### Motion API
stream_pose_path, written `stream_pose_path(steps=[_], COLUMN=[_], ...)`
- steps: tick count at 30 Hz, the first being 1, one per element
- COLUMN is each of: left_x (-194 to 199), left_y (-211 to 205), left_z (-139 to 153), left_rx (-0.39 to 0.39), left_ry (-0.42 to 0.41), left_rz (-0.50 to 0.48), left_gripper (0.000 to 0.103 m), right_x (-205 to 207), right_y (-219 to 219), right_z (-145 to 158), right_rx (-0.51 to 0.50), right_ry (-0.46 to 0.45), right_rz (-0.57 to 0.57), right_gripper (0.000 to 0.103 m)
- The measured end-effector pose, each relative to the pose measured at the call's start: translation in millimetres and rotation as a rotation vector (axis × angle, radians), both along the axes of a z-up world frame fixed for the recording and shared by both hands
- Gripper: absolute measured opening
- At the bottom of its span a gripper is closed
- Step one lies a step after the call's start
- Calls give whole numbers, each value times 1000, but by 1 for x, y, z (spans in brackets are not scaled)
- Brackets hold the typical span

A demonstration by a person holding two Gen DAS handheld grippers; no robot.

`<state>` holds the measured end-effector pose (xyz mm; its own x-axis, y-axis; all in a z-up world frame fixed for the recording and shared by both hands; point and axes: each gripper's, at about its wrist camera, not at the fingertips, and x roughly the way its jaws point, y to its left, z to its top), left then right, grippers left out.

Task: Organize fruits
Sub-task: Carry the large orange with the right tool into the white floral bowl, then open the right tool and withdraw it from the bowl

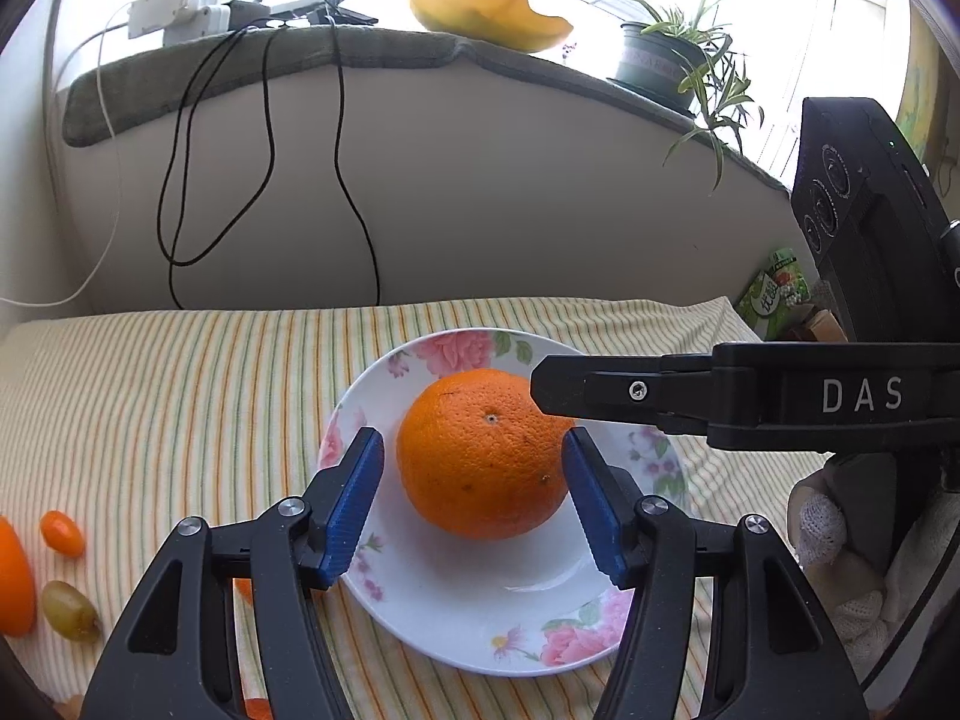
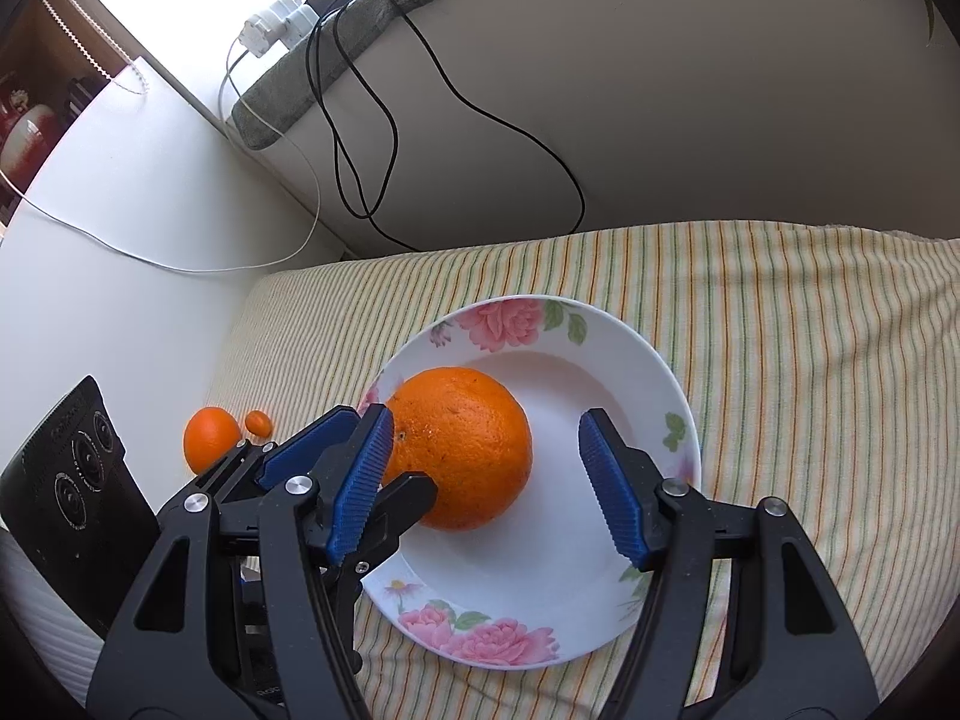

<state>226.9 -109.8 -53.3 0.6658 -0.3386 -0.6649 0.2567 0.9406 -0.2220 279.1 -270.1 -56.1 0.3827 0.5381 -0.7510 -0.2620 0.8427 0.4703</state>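
Observation:
A large orange (image 1: 480,456) rests on a white plate with pink flowers (image 1: 510,606), left of the plate's middle (image 2: 606,372). My left gripper (image 1: 473,441) straddles the orange; a thin strip of plate shows between its left pad (image 1: 354,504) and the peel, and the right pad sits right at the peel. In the right wrist view the orange (image 2: 474,450) lies just beyond my right gripper's left finger. My right gripper (image 2: 487,420) stands open over the plate with nothing gripped. One of its black fingers (image 1: 600,390) reaches in over the orange's upper right.
On the striped cloth (image 1: 180,408) left of the plate lie a kumquat (image 1: 62,533), a green grape (image 1: 69,611) and a small orange (image 2: 210,438). Black cables hang down the wall behind. A gloved hand (image 1: 822,528) is at the right edge.

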Motion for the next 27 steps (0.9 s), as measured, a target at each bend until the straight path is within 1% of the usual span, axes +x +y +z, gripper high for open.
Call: stream_pose_path(steps=[6, 8, 10, 11, 17, 21, 23, 27], left_x=[-12, -17, -23, -25, -41, -53, -57, -68], left_y=[4, 6, 6, 7, 17, 26, 31, 40], left_z=[7, 10, 13, 14, 21, 24, 25, 28], left_rx=[19, 25, 32, 36, 56, 61, 69, 86], left_ry=[-23, -33, -45, -51, -75, -89, -95, -108], left_rz=[5, 11, 14, 14, 22, 39, 51, 69], left_gripper=[61, 64, 66, 66, 68, 68, 68, 68], right_x=[-14, -19, -23, -26, -41, -53, -59, -68], right_y=[0, 1, 0, -1, 0, 3, 5, 15], right_z=[13, 17, 20, 22, 33, 40, 44, 50], right_rx=[-44, -58, -61, -60, -62, -39, -25, -31], right_ry=[-51, -67, -78, -86, -125, -157, -182, -221], right_rz=[0, -3, -12, -18, -36, -52, -51, -36], right_gripper=[68, 68, 71, 72, 73, 73, 73, 73])
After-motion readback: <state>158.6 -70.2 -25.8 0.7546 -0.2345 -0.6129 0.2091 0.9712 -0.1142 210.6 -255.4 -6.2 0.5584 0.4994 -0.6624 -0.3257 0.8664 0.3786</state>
